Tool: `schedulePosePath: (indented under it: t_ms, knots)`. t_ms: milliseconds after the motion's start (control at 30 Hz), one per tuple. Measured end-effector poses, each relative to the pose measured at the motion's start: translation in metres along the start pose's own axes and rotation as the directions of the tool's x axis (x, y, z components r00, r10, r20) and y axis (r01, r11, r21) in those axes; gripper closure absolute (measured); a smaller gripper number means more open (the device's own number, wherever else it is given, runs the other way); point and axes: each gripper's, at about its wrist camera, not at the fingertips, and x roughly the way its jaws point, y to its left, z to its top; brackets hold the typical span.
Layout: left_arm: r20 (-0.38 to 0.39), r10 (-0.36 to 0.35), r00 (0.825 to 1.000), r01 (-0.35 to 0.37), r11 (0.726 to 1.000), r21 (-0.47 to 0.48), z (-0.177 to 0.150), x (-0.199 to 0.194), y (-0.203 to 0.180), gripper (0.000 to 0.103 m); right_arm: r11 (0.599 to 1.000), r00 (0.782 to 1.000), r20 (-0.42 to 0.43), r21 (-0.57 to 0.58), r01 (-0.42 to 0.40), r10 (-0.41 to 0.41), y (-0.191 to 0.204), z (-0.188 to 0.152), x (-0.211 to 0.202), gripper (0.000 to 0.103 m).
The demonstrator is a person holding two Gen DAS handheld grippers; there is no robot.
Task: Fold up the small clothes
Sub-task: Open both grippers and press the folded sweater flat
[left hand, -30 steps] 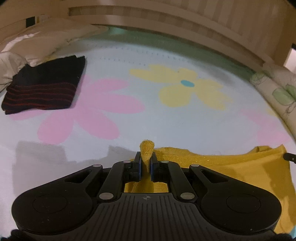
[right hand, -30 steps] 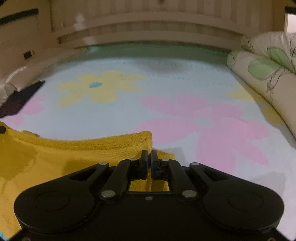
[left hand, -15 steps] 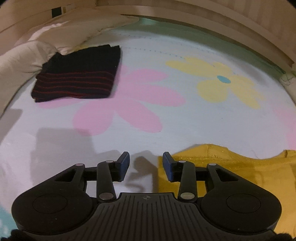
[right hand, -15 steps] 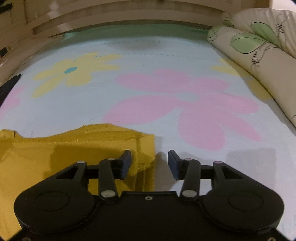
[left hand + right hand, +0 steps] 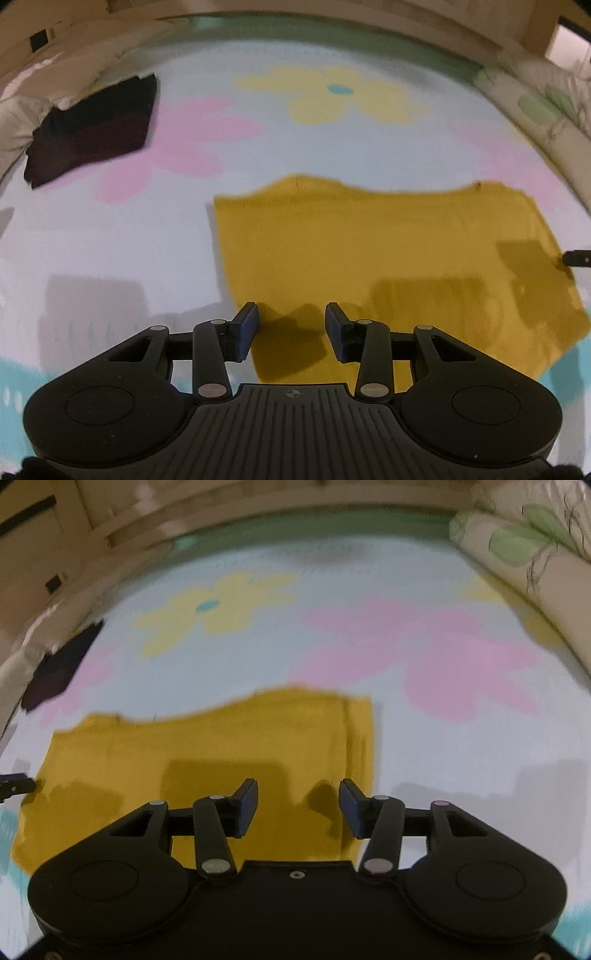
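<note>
A mustard-yellow garment (image 5: 388,251) lies flat and folded on the flowered bed sheet; it also shows in the right wrist view (image 5: 207,757). My left gripper (image 5: 291,325) is open and empty, raised above the garment's near left part. My right gripper (image 5: 298,805) is open and empty above the garment's near right part. A tip of the right gripper shows at the right edge of the left wrist view (image 5: 578,257). A tip of the left gripper shows at the left edge of the right wrist view (image 5: 14,786).
A folded dark garment with red stripes (image 5: 92,129) lies at the far left, next to a white pillow (image 5: 18,118). A leaf-patterned pillow (image 5: 535,554) lies along the right side. A wooden headboard (image 5: 295,11) runs along the far edge.
Both grippers, shut on the garment a second ago, opened and let go. Since then they have pulled back and up, so the whole folded garment is in view.
</note>
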Motion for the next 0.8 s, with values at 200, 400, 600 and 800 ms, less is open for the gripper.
schedulePosePath:
  t_ms: [200,400,600,800]
  knots:
    - [-0.074,0.023,0.997,-0.023,1.000,0.012,-0.028,0.004,0.005,0.063,0.999,0.990,-0.136,-0.036,0.018,-0.023,0.002,-0.042,0.003,0.046]
    - [-0.066,0.042,0.997,-0.042,0.999,0.005,-0.039,-0.001,0.019,0.054,0.999,0.986,-0.164,-0.024,0.036,-0.039,-0.012,-0.058,0.003,0.038]
    - [-0.079,0.034,0.996,-0.036,0.999,-0.030,-0.036,-0.005,0.024,0.052,0.999,0.986,-0.165,-0.013,0.029,-0.031,-0.018,-0.060,0.003,0.037]
    - [-0.015,0.006,1.000,-0.008,0.990,-0.139,-0.017,-0.022,0.025,0.051,0.993,0.986,-0.153,0.106,-0.051,0.067,-0.038,-0.052,-0.002,0.021]
